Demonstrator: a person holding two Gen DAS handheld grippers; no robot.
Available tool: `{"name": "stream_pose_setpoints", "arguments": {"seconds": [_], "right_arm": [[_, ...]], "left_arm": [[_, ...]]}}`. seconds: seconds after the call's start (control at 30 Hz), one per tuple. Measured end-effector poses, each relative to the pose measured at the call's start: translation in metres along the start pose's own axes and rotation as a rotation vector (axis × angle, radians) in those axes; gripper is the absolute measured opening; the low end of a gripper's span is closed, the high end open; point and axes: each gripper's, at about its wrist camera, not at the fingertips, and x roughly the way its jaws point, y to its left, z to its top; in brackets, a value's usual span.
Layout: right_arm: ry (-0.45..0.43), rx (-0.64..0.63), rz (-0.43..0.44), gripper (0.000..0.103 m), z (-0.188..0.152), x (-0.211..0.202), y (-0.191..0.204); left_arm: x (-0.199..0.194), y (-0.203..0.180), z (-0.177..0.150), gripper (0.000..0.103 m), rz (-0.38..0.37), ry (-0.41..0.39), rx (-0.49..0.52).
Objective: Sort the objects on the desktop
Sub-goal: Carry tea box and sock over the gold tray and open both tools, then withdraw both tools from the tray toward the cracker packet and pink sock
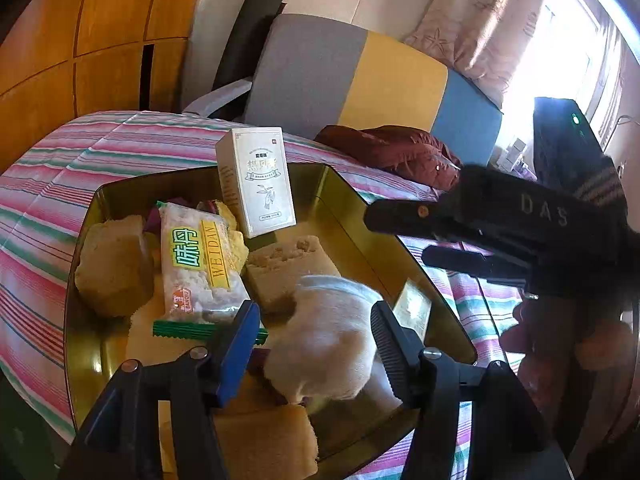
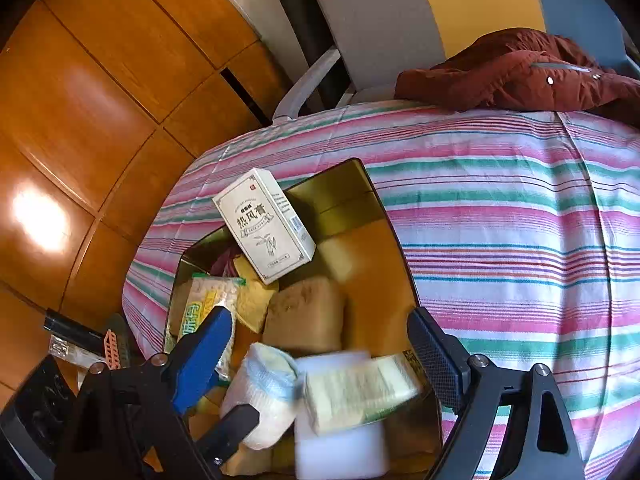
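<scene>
Left tool (image 1: 316,344) spread around a white rolled cloth (image 1: 332,340) over the gold tin tray (image 1: 348,200); right tool (image 2: 324,360) spread, blurred white packet (image 2: 360,392) between its fingers. Farther in the tray: sponges (image 1: 112,264), Weidan snack pack (image 1: 200,264), upright white carton (image 1: 260,184), all on the striped-cloth worktop (image 2: 500,220).

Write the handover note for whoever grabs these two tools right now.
Left tool: open, straddling a white fluffy bundle above the gold metal tray; no firm grip visible.
Right tool: open, over the same tray; a blurred pale green-white packet lies between its fingers, apparently just released.
In the tray: upright white printed carton, green-edged WEIDAN snack packet, tan sponge blocks.
Done: those items are collected in the tray on the striped cloth.
Left: settle the bundle and packet; confirm nothing remains outside.
</scene>
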Motion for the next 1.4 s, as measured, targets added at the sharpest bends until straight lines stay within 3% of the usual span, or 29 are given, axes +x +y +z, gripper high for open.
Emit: {"name": "stream_pose_setpoints", "arguments": {"seconds": [0.1, 0.23, 0.53, 1.0, 1.4], "right_arm": [[0.002, 0.004, -0.006, 0.091, -0.005, -0.002, -0.002], [-0.01, 0.025, -0.014, 0.094, -0.012, -0.01, -0.009], [-0.045, 0.021, -0.044, 0.096, -0.024, -0.03, -0.013], [-0.09, -0.066, -0.153, 0.098, -0.05, -0.054, -0.01], [-0.107, -0.034, -0.214, 0.099, -0.061, -0.072, -0.037]], "left_arm": [[-0.005, 0.0, -0.003, 0.059, 0.023, -0.012, -0.002], [-0.01, -0.002, -0.012, 0.057, 0.113, -0.03, 0.039], [-0.008, -0.01, -0.008, 0.057, 0.121, -0.02, 0.059], [-0.054, -0.021, 0.004, 0.058, 0.183, -0.101, 0.089], [-0.065, -0.038, 0.004, 0.058, 0.186, -0.113, 0.136]]}}
